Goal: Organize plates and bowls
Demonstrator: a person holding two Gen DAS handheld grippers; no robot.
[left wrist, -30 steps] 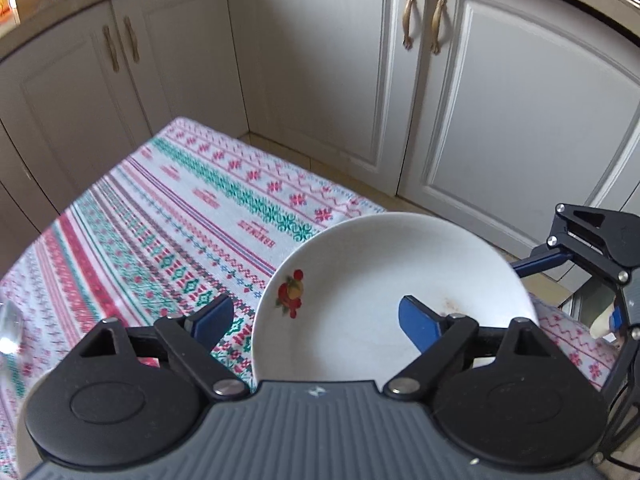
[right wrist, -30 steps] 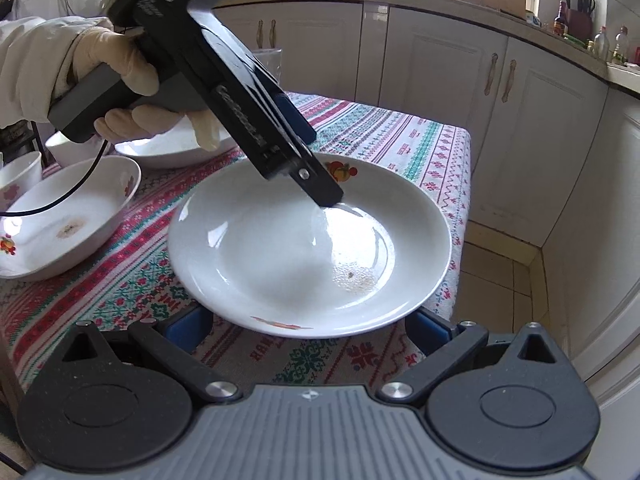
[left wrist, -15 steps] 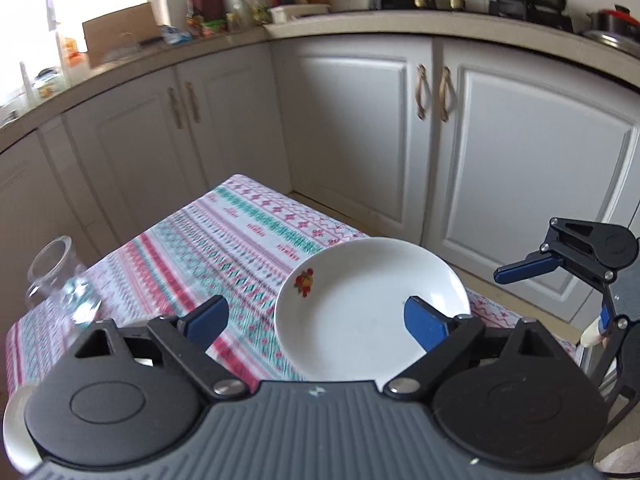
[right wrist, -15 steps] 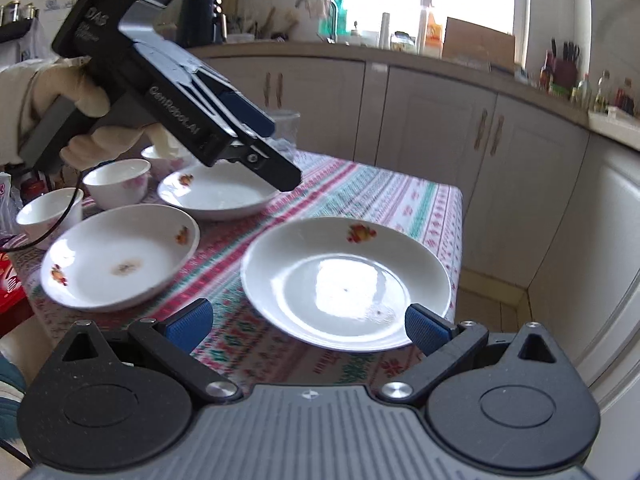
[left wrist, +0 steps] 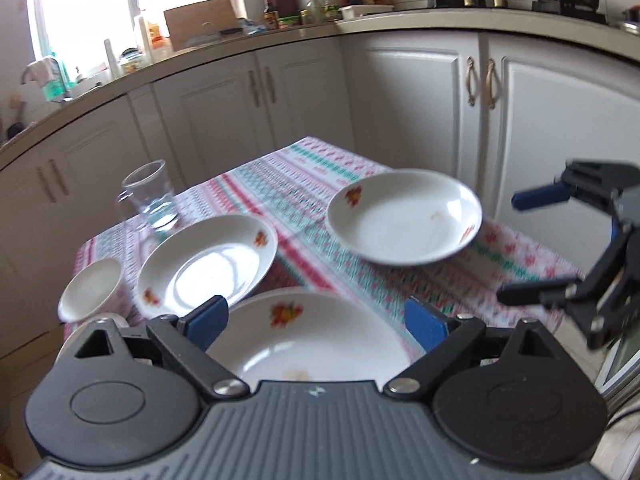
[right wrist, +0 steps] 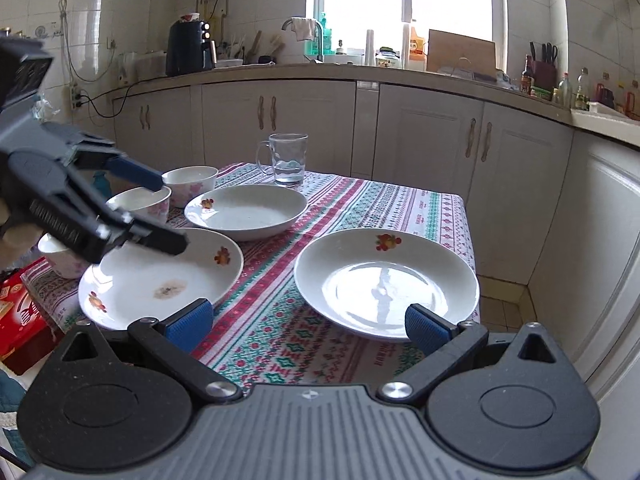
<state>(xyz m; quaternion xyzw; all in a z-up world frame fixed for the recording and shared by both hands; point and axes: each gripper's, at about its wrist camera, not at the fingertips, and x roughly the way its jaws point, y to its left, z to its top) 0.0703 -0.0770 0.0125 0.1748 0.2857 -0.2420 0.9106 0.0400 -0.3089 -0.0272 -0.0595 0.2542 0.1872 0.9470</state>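
Note:
Three white plates with fruit prints lie on the patterned tablecloth (right wrist: 276, 320): one at the right (right wrist: 386, 282), one at the front left (right wrist: 160, 278) and one behind (right wrist: 246, 210). Three small bowls stand at the left: (right wrist: 190, 184), (right wrist: 140, 202), (right wrist: 60, 258). My left gripper (left wrist: 316, 320) is open and empty above the near plate (left wrist: 304, 340); it also shows in the right wrist view (right wrist: 164, 210). My right gripper (right wrist: 308, 322) is open and empty, back from the table's near edge; it also shows in the left wrist view (left wrist: 516, 248).
A glass mug (right wrist: 286, 158) with some water stands at the table's far side. White cabinets (right wrist: 424, 140) and a cluttered counter run behind and to the right. A red box (right wrist: 18, 316) lies low at the left. Tiled floor (right wrist: 504, 300) lies right of the table.
Both grippers have pulled back and up from the right plate, which stays on the cloth. The other plates, bowls and the mug have come into view.

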